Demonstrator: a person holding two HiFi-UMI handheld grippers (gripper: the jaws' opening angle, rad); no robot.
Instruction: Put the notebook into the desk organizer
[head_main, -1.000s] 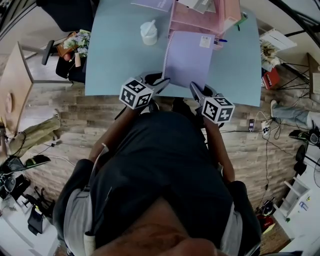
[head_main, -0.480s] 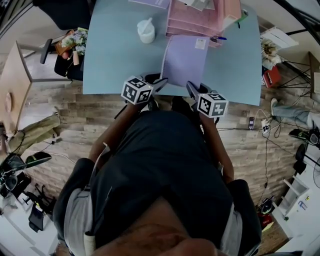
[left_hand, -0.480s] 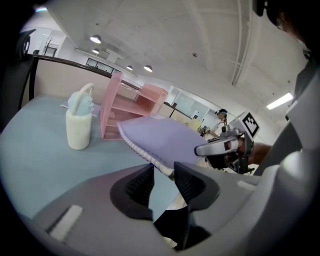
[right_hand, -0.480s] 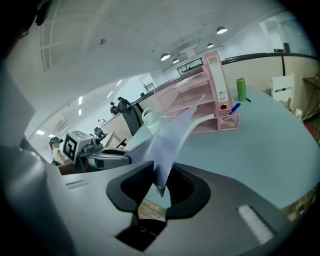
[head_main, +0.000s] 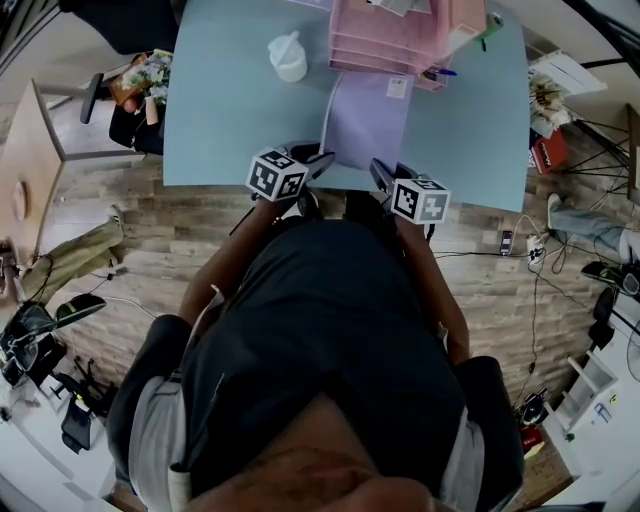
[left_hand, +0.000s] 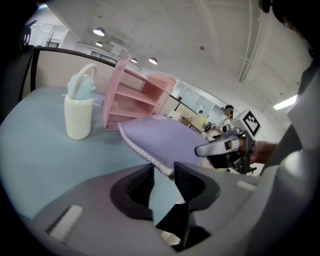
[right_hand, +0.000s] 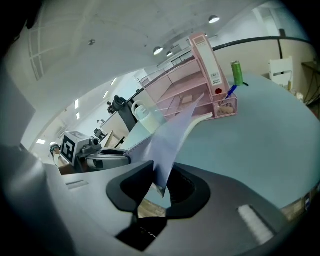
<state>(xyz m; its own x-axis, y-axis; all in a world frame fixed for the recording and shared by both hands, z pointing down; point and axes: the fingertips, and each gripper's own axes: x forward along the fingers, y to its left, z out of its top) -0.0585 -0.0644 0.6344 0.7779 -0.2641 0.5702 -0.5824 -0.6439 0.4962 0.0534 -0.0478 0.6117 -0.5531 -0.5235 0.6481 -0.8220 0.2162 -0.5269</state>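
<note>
**A:** What does the notebook (head_main: 368, 120) look like?

**B:** Lilac, with a spiral binding along its left edge.

**A:** Where is it, and which way does it point?

**B:** Over the blue worktop (head_main: 230, 130). Its long axis runs from me to the pink organizer (head_main: 385, 40). My left claw (head_main: 325, 160) and right claw (head_main: 377, 170) each pinch a near corner.

Both arms reach forward from the body, elbows bent, forearms angling in toward each other. The left claw (head_main: 322, 161) and the right claw (head_main: 377, 172) sit near each other, tilted downward, marker cubes facing up. Each has its jaws nearly together, pinching a near corner of the notebook (head_main: 368, 120): left on the spiral-bound corner, right on the opposite one.
</note>
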